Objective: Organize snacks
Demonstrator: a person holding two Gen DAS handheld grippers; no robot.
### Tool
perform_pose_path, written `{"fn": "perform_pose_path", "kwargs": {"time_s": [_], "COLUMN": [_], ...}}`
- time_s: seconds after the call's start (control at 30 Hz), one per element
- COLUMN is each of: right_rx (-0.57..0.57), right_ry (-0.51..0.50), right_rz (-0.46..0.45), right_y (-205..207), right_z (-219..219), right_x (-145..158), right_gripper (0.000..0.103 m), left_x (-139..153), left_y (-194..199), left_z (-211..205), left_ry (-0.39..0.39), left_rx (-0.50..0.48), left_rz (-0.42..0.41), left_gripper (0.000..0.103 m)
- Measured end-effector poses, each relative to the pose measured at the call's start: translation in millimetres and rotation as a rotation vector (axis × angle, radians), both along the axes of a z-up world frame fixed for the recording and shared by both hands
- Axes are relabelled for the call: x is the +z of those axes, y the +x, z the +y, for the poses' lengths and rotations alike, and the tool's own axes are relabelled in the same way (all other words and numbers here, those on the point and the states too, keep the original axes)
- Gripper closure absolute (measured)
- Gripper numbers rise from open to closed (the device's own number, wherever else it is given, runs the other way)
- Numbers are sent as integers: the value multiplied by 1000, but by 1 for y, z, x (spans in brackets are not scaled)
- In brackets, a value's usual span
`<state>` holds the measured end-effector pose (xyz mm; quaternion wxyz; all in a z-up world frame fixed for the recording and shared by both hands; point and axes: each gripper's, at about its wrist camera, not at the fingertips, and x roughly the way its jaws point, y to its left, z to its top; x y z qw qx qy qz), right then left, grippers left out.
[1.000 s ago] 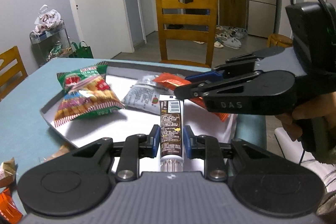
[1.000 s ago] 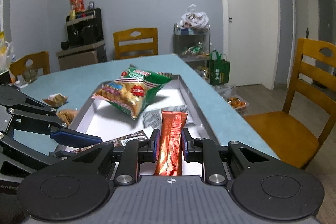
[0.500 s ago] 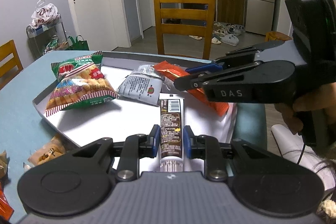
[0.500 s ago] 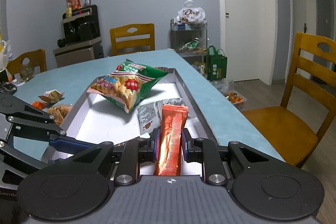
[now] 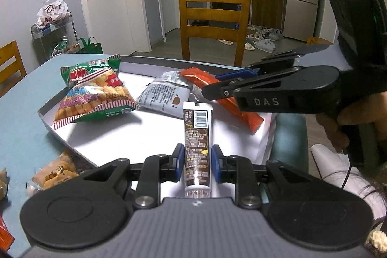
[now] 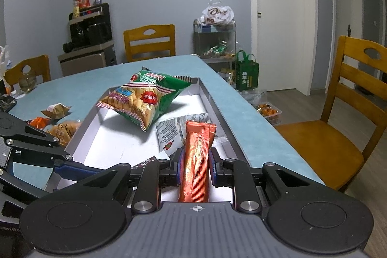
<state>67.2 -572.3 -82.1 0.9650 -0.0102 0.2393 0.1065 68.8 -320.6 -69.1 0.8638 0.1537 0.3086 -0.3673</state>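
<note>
My left gripper (image 5: 197, 162) is shut on a brown snack bar (image 5: 197, 137) held over the near part of the grey tray (image 5: 46, 116). My right gripper (image 6: 194, 167) is shut on an orange snack stick (image 6: 197, 156) over the tray's near right side (image 6: 219, 108); the stick also shows in the left wrist view (image 5: 225, 100). In the tray lie a green cracker bag (image 5: 94, 93) and a grey-white packet (image 5: 167, 98); both also show in the right wrist view, the bag (image 6: 145, 98) and the packet (image 6: 174, 129).
Small wrapped pastries lie on the blue table left of the tray (image 5: 55, 175), (image 6: 63, 129). Wooden chairs stand at the table's far edge (image 5: 214, 23) and right side (image 6: 338, 117). A wire cart with bags stands by the wall (image 6: 215, 40).
Both grippers have shifted a little with their snacks still held; the tray and cracker bag sit slightly farther and more to the left in the left wrist view.
</note>
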Motion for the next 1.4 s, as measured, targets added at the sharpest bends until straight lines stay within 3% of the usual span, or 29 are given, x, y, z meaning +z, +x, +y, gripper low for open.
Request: {"fn": "perform_pose_path", "kwargs": {"time_s": [0.57,0.77,0.83,0.93,1.0,1.07,1.13,1.27,1.4], "right_rx": [-6,-8,-9,-8,-7,-5,-12,-16,-20], "right_ry": [2,10,20,43,61,84,95,97,88], "right_rz": [-4,-11,-14,-23,-33,-45,-65,-91,-100], "right_y": [-3,-6,-8,-10,-13,-16,-18,-21,-22], "right_z": [1,0,-2,-4,-7,-8,-9,-8,-4], "right_x": [3,5,5,7,9,11,14,18,20], "right_gripper": [80,80,79,69,53,30,18,6,3], "left_x": [10,12,14,17,19,21,23,24,26], "left_y": [-4,-7,-8,-12,-13,-14,-15,-16,-18], "left_z": [10,13,14,17,19,20,22,25,29], "left_ry": [-40,-52,-60,-78,-86,-91,-95,-99,-106], "left_rx": [41,54,62,76,82,90,96,109,114], "left_rz": [-34,-40,-48,-66,-77,-87,-90,-97,-100], "left_gripper": [81,64,45,24,19,17,15,13,12]}}
